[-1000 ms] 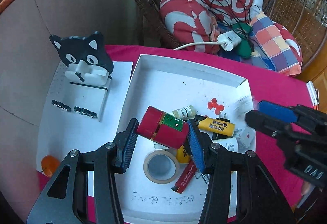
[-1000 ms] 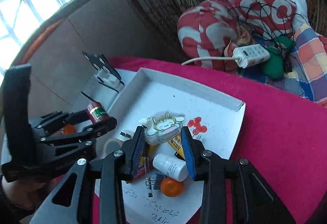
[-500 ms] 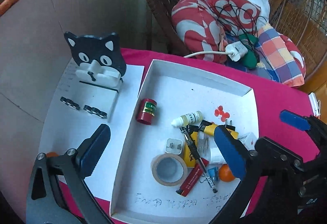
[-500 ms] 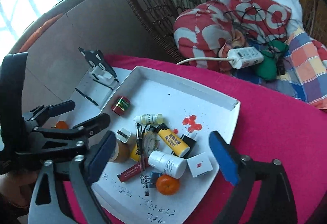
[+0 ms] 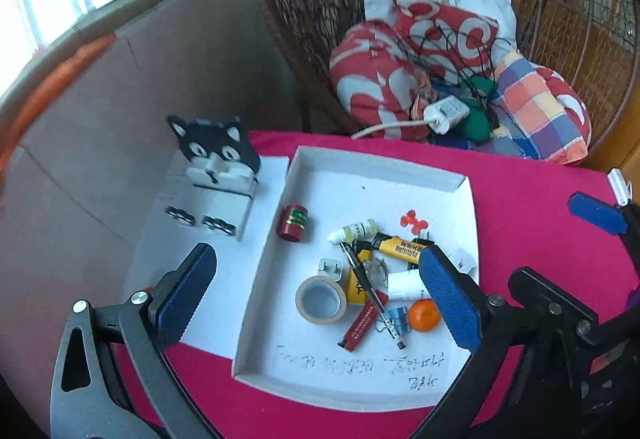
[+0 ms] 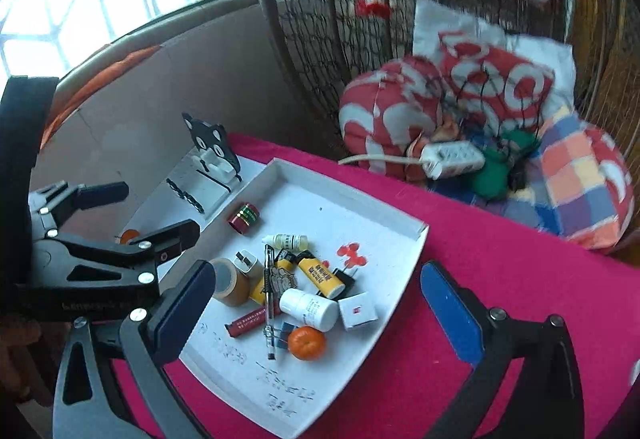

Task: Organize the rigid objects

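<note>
At lower left of the left wrist view, the left claw [image 5: 316, 299] hangs above the white tray [image 5: 376, 163], jaws spread wide, holding nothing. The red can [image 5: 294, 223] stands at the tray's left edge. The right claw [image 6: 316, 313] likewise gapes empty over the clutter.

Magenta table [image 5: 532, 223], white tray [image 5: 376, 161], paper sheet [image 5: 224, 279]

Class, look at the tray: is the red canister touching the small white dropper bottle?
Apart. The left wrist view shows bare white tray floor between the red canister and the dropper bottle.
</note>
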### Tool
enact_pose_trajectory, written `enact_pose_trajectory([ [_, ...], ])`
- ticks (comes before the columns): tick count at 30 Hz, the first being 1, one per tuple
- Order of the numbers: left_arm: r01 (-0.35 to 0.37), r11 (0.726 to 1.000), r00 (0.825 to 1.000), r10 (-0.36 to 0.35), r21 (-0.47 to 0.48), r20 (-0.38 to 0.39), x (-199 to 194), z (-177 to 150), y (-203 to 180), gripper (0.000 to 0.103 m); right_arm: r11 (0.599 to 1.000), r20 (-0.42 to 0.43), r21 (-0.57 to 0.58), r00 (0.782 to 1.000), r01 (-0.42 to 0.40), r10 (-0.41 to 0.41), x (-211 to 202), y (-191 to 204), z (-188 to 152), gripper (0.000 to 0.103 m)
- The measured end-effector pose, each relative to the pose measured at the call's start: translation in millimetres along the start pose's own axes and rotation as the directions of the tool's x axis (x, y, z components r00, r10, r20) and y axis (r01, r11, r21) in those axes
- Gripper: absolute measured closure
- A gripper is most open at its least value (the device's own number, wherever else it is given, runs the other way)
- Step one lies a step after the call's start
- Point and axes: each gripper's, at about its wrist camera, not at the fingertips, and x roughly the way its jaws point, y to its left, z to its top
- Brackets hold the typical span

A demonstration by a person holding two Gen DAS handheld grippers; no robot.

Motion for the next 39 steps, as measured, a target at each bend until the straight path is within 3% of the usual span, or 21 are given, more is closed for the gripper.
enact_pose_trajectory([
  [7, -0.111, 0.994, 0.985, 0.11, 0.006, 0.137, -70.8, -1.3, -28.1, 0.001, 0.989, 0.139, -0.089, 0.985, 0.116, -0.103, -66.8, 2.5, -6.0, 0.0],
  [10, -0.183, 0.982, 0.956, 0.187, -0.041, 0.228, -110.7, -7.2, -40.6, 0.001, 0.979, 0.225, -0.09, 0.961, 0.183, -0.159, -100.4, 1.3, -10.9, 0.0],
  [12, -0.174, 0.981, 0.954, 0.19, -0.089, 0.234, -132.2, -9.7, -44.9, 0.001, 0.975, 0.267, -0.076, 0.947, 0.208, -0.181, -120.7, -2.2, -13.9, 0.0],
  [14, -0.126, 0.987, 0.963, 0.145, -0.095, 0.228, -145.0, -10.1, -48.4, 0.001, 0.972, 0.301, -0.053, 0.932, 0.228, -0.202, -140.2, -7.0, -16.5, 0.0],
  [20, -0.086, 0.992, 0.967, 0.105, -0.091, 0.232, -180.1, -15.7, -65.1, 0.001, 0.987, 0.366, -0.017, 0.919, 0.162, -0.145, -189.3, -25.9, -20.1, 0.0],
  [26, -0.098, 0.985, 0.961, 0.13, -0.142, 0.242, -210.7, -24.6, -69.8, 0.001, 0.995, 0.478, 0.021, 0.874, 0.093, -0.091, -241.1, -45.8, -24.8, 0.0],
  [30, -0.114, 0.981, 0.959, 0.15, -0.158, 0.242, -222.9, -35.5, -72.8, 0.001, 0.994, 0.522, 0.058, 0.846, 0.087, -0.105, -263.8, -58.2, -31.9, 0.0],
  [34, -0.115, 0.981, 0.959, 0.15, -0.154, 0.24, -231.8, -47.5, -80.8, 0.001, 0.996, 0.531, 0.088, 0.845, 0.018, -0.062, -280.7, -73.2, -39.7, 0.0],
  [39, -0.078, 0.99, 0.966, 0.104, -0.117, 0.237, -242.1, -61.1, -98.5, 0.001, 0.995, 0.553, 0.102, 0.831, 0.005, -0.061, -303.8, -81.2, -52.2, 0.0],
])
